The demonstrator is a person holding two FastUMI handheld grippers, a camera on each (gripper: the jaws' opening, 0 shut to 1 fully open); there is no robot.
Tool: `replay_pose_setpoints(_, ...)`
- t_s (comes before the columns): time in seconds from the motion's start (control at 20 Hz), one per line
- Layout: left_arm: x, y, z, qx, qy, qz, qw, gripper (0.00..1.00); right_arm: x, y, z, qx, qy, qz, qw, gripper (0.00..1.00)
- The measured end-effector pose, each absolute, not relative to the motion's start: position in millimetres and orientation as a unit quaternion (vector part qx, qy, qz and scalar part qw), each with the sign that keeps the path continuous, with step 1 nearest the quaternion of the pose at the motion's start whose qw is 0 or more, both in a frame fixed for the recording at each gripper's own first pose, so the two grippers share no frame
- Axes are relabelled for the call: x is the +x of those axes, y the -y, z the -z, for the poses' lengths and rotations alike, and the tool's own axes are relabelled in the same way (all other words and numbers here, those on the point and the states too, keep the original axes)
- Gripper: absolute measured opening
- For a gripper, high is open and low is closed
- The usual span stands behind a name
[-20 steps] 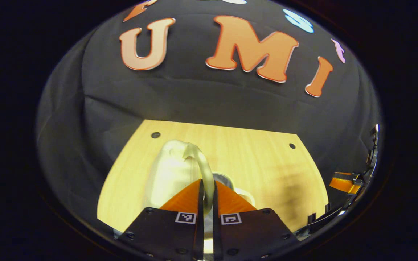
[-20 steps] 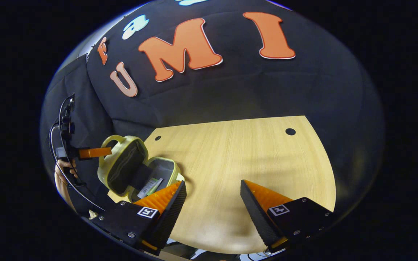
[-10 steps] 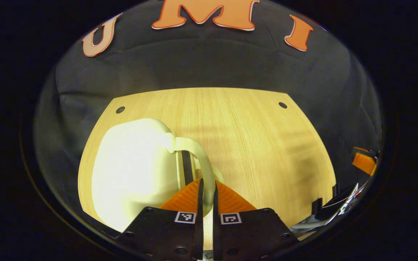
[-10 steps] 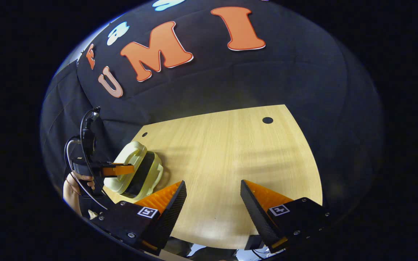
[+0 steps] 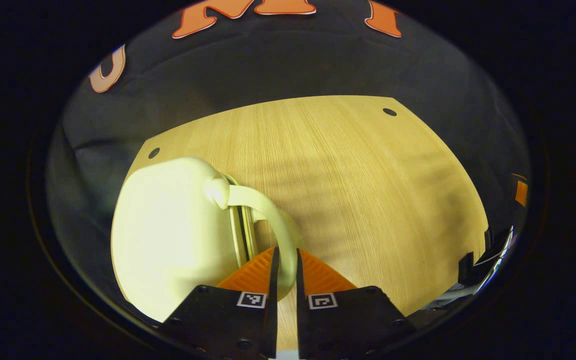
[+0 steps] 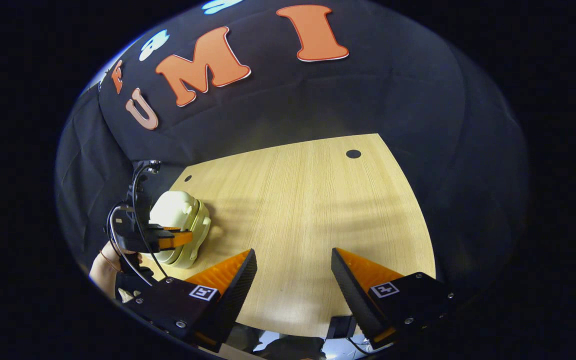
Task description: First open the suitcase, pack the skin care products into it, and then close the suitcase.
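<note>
Left gripper view: your left gripper [image 5: 284,260] clamps the handle [image 5: 273,220] of one suitcase [image 5: 173,235].
Right gripper view: your right gripper [image 6: 293,267] spread, empty, over the table [image 6: 308,200].

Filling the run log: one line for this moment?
phase: closing | suitcase: lid down on table | left gripper: shut on handle | right gripper: open, idle

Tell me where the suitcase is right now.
The suitcase lies closed near the table's left edge in the left gripper view, its handle between the left gripper's fingers.
</note>
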State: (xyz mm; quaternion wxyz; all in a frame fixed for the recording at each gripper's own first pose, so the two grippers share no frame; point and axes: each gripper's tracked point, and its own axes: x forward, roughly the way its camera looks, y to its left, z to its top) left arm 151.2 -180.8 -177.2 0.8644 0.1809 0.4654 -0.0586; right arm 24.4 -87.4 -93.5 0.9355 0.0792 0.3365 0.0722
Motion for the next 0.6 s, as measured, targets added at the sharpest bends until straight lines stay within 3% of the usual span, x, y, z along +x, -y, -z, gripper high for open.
replay_pose_setpoints(0.2,141,194,153,0.071,-0.458,0.068,0.884,0.35,24,67,89,0.07,-0.331,-0.069,0.938,0.96)
replay_pose_setpoints(0.3,145,205,121,0.027,-0.426,0.086,0.9,0.56,22,57,87,0.063,-0.33,-0.069,0.939,0.96)
replay_pose_setpoints(0.45,147,212,62,-0.005,-0.368,0.112,0.923,0.99,24,38,80,0.052,-0.322,-0.071,0.943,0.96)
replay_pose_setpoints(0.6,138,212,-1,-0.007,-0.306,0.136,0.942,0.96,29,23,68,0.046,-0.3,-0.062,0.951,0.96)
